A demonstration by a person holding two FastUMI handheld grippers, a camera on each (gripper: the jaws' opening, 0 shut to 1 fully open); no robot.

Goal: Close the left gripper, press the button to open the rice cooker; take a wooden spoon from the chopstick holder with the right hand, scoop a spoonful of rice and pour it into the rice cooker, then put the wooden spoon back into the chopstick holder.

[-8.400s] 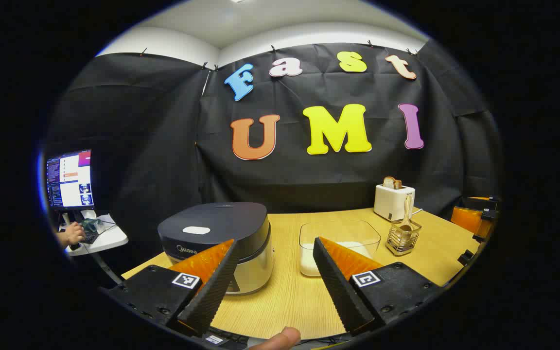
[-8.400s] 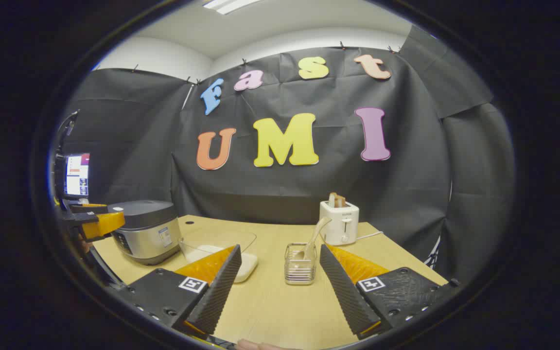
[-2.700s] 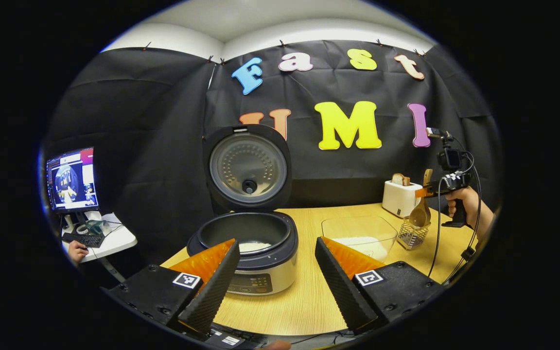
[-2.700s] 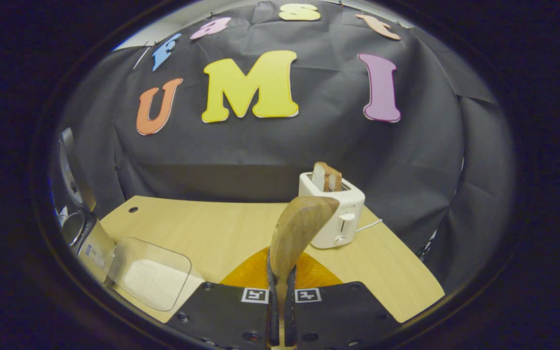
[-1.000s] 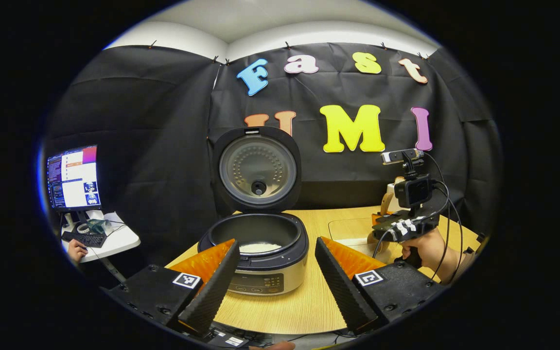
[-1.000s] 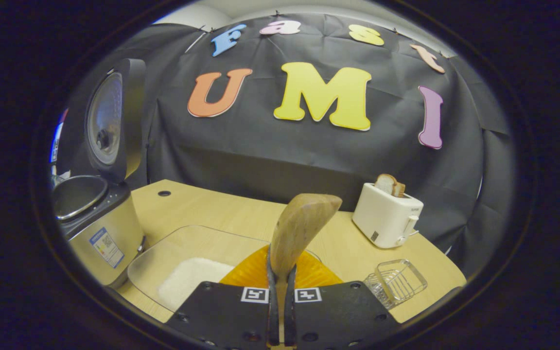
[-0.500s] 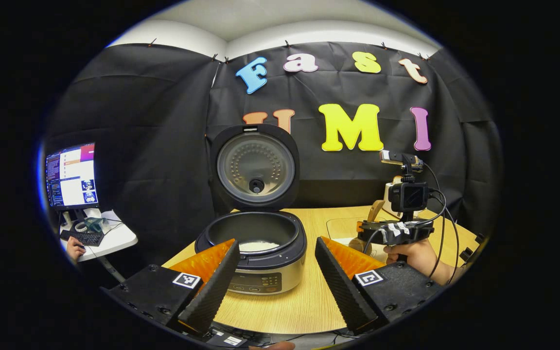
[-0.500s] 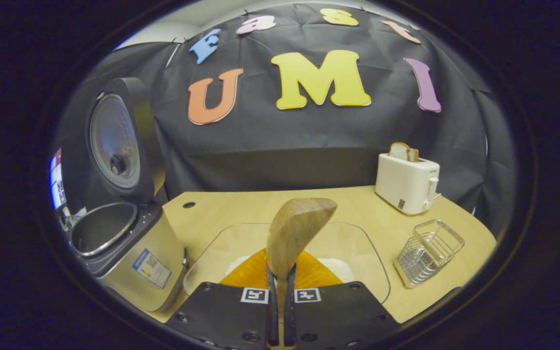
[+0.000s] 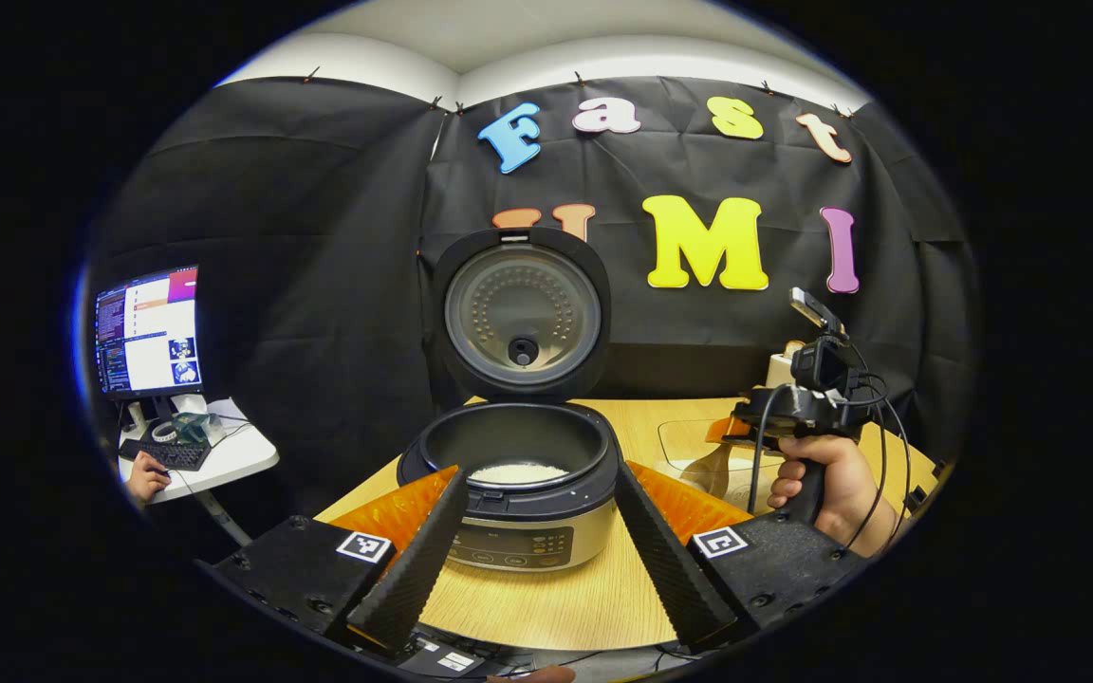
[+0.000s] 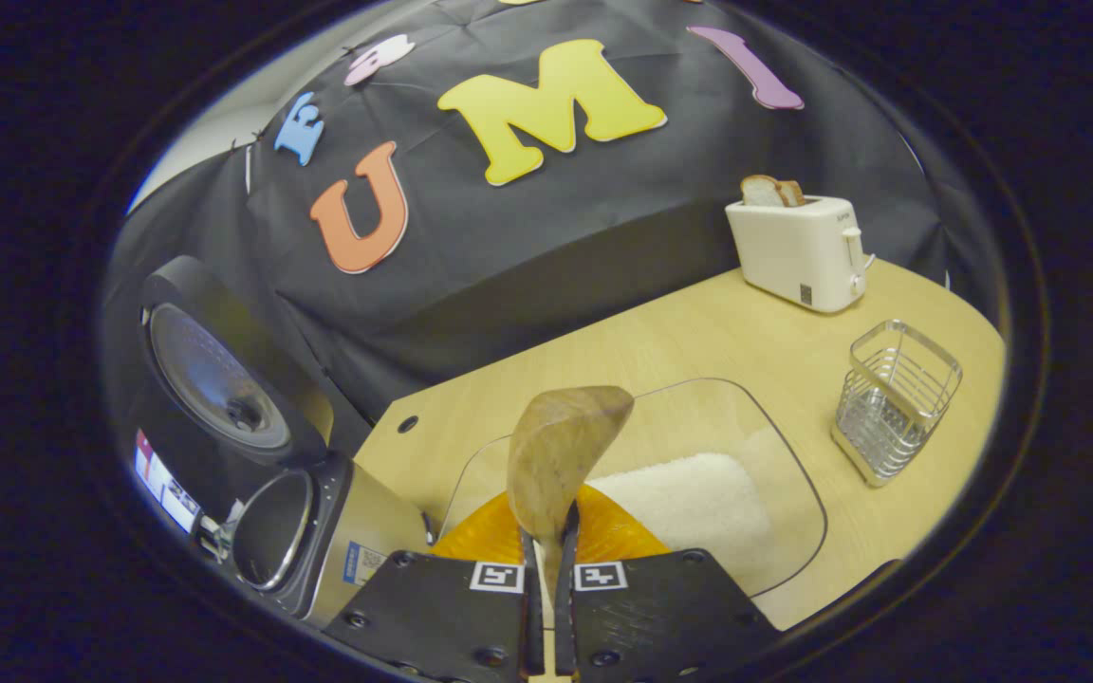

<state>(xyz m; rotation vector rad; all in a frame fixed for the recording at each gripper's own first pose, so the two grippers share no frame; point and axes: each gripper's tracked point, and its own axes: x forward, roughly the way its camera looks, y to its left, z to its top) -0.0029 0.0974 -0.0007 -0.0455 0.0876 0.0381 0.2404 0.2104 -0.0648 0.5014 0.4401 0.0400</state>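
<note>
Wooden table, rice cooker, rice container, toaster, chopstick holder

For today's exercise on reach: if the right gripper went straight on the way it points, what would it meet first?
Probably the rice in the clear container; the wooden spoon it holds leads there, though depth is unclear.

Recording booth staged as kitchen: black cloth wall, wooden desk carrying toaster, rice cooker; computer monitor on side table.

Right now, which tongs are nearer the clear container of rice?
Right. The right tongs, clamped on the wooden spoon, hang directly over the clear container of rice. The left tongs sit open in front of the rice cooker, off to the container's side.
</note>
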